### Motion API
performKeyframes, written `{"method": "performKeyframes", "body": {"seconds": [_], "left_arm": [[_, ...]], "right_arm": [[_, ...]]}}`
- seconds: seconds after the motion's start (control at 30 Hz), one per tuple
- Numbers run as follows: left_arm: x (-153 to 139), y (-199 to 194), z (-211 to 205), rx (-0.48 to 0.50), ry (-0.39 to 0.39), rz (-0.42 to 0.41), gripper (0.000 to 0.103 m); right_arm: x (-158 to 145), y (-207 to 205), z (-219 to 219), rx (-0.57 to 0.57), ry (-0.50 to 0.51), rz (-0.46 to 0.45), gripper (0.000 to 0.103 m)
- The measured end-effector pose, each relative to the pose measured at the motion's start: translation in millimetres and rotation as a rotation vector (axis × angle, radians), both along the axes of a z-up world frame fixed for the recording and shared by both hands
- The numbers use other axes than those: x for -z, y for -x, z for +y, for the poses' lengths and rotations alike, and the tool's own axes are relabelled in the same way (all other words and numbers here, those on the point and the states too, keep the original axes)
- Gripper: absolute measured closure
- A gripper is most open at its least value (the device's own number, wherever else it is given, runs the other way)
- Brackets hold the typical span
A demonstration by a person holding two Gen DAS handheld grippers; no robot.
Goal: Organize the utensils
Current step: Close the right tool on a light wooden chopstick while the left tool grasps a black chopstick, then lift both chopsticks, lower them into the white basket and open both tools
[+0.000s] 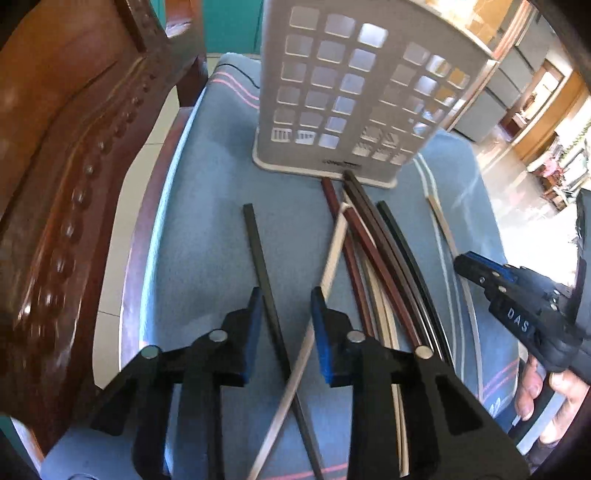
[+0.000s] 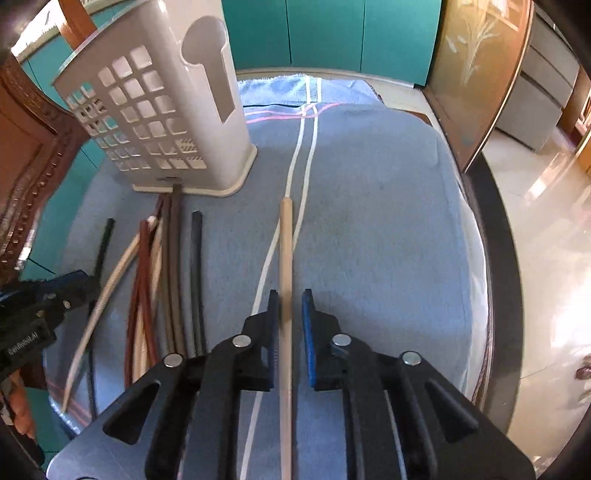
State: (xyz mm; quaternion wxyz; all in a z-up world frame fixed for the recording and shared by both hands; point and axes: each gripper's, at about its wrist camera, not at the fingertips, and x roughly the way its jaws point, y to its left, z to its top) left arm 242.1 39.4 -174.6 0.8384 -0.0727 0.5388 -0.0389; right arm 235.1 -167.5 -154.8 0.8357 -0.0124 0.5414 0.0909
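Several chopsticks lie on a blue cloth in front of a grey perforated utensil holder (image 1: 347, 92), also in the right wrist view (image 2: 162, 110). My left gripper (image 1: 286, 306) is open, its fingers straddling a black chopstick (image 1: 266, 266) and a white chopstick (image 1: 325, 266) that cross beneath it. A bundle of red-brown, black and white chopsticks (image 1: 376, 258) lies to its right. My right gripper (image 2: 290, 299) is open around a light wooden chopstick (image 2: 285, 243) lying apart from the bundle (image 2: 162, 277); the pads do not clearly touch it.
The blue cloth (image 2: 369, 221) covers a round table with a dark rim (image 2: 498, 258). A carved wooden chair (image 1: 66, 184) stands close at the left. Teal cabinets (image 2: 332, 33) are behind the table. A tiled floor lies to the right.
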Motion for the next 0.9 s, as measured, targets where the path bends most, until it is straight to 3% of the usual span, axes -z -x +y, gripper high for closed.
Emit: {"method": "performKeyframes", "body": {"seconds": [0.3,0.4,0.47,0.53,0.9], "left_arm": [[10,-19,-2,-0.033,-0.057,0.03,0.082],[10,-23,-2,-0.032,-0.074,0.01,0.095],[10,-25,-3,-0.034,-0.043,0.003,0.096],[1,-20,0,-0.029,-0.012,-0.029,0.096],[-134,41,-2,0.004,0.023,-0.356,0.096]], "right_arm": [[8,-24,12,-0.021,0.067,-0.024,0.074],[8,-26,13,-0.039,0.034,-0.021,0.097],[7,-29,11,-0.059,-0.029,-0.025,0.097],[-7,-20,10,-0.079,-0.019,-0.083,0.097],[-129,31,-19,-0.098,-0.141,-0.343,0.097]]}}
